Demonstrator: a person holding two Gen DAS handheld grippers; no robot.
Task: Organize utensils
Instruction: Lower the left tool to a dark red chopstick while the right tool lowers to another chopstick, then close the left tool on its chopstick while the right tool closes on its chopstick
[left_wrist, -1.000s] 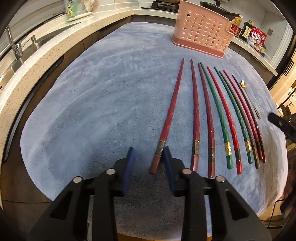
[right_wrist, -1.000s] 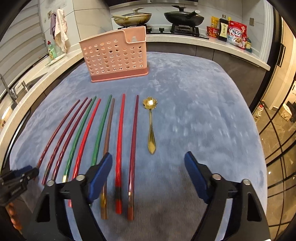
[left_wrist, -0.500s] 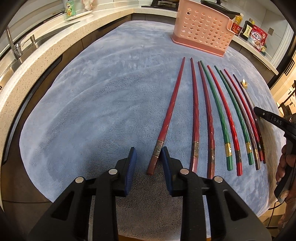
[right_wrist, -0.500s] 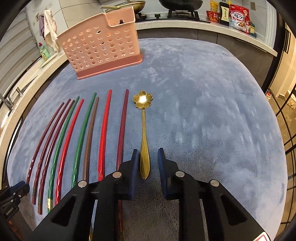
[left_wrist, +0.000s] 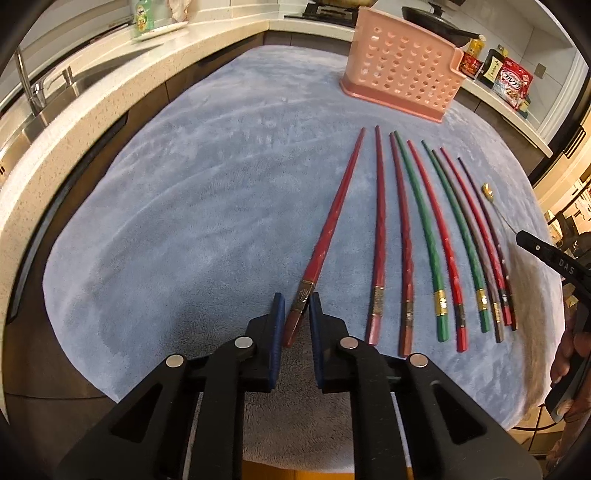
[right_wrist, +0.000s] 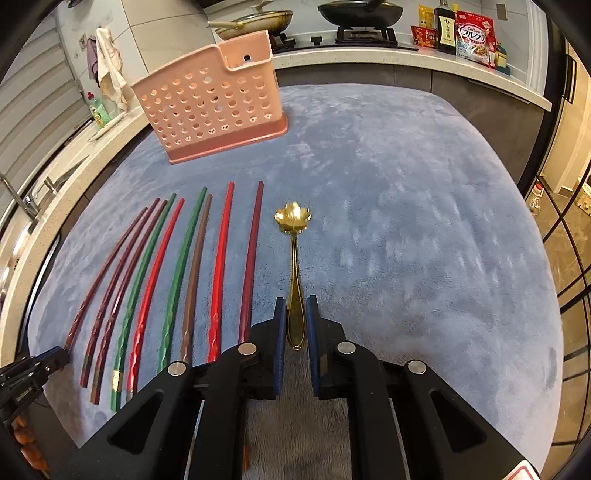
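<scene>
Several red, green and brown chopsticks (left_wrist: 424, 229) lie side by side on a blue cloth (left_wrist: 184, 221). My left gripper (left_wrist: 296, 299) is closing its jaws, and the pads pinch the thick end of the leftmost dark red chopstick (left_wrist: 334, 218), which rests on the cloth. A gold spoon (right_wrist: 294, 258) with a flower-shaped bowl lies right of the chopstick row (right_wrist: 173, 266). My right gripper (right_wrist: 295, 301) is closing too, with its pads against the spoon's handle end. A pink perforated utensil holder (right_wrist: 210, 99) stands upright beyond the row.
A stone counter with a sink and tap (left_wrist: 33, 96) curves along the left. Behind the holder are a stove with pans (right_wrist: 358, 14) and food packets (right_wrist: 472, 37). A hand (left_wrist: 572, 350) holds the other gripper at the right edge.
Both grippers narrowed: the left closed onto the dark red chopstick's end. The right went from wide open to closed around the spoon handle after shifting forward over it.
</scene>
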